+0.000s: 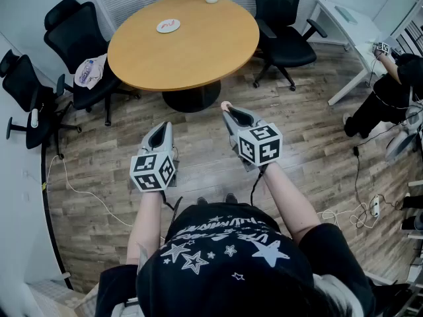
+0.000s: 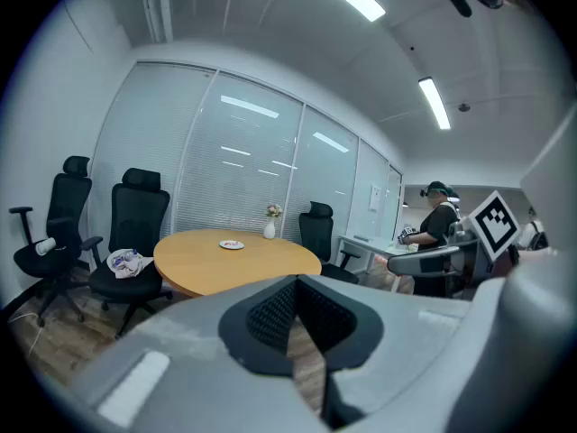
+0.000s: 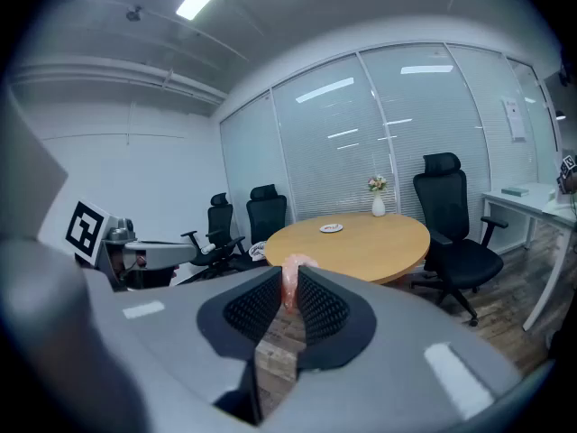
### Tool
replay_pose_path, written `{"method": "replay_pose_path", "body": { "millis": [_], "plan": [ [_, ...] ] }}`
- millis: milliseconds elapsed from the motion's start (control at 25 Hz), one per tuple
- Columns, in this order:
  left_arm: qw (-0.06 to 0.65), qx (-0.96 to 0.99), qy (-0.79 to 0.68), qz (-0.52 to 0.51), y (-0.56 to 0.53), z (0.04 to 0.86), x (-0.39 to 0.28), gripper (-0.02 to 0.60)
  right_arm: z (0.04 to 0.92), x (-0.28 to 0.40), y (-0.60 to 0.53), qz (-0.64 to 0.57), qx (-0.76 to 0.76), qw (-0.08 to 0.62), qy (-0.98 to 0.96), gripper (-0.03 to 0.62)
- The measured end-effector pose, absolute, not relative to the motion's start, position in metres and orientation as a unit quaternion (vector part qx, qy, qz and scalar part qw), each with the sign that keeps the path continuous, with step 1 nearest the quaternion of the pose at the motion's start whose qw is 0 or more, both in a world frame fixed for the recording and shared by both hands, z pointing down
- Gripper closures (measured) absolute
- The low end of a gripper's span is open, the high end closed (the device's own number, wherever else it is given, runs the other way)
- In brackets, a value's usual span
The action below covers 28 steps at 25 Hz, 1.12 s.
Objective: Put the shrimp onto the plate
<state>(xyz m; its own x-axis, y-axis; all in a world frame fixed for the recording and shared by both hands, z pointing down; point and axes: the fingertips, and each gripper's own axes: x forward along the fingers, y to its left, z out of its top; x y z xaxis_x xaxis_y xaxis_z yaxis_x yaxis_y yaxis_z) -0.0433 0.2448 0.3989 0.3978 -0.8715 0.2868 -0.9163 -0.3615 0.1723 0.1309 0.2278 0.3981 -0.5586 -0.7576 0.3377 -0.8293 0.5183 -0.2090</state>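
The right tool (image 3: 290, 289) clamps the shrimp (image 3: 294, 264); the left tool (image 2: 296, 280) is closed, empty. Plate (image 1: 168, 26) on desk (image 1: 198, 51).

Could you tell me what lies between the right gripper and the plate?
In the head view, only wooden floor and bare tabletop separate right gripper from plate.

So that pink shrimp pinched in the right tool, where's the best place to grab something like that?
Across its body, much as the right tool has it: a pad on each of the shrimp's two narrow-set sides, one rounded end poking out past the tips. It looks soft, slim and curved, so closing across the narrow width from the side probably holds better than pinching an end.
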Motion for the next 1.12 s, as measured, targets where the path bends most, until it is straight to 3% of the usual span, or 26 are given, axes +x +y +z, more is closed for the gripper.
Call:
{"method": "replay_pose_path", "body": {
  "millis": [760,1120],
  "plan": [
    [0.179,0.832,-0.520,0.073,0.241,0.413,-0.059,0.580,0.404,0.113,0.224,0.169,0.465,0.132,-0.859,0.540],
    [0.187,0.833,-0.515,0.076,0.242,0.431,-0.085,0.580,0.413,0.102,0.226,0.189,0.492,0.115,-0.842,0.537]
  ]
}}
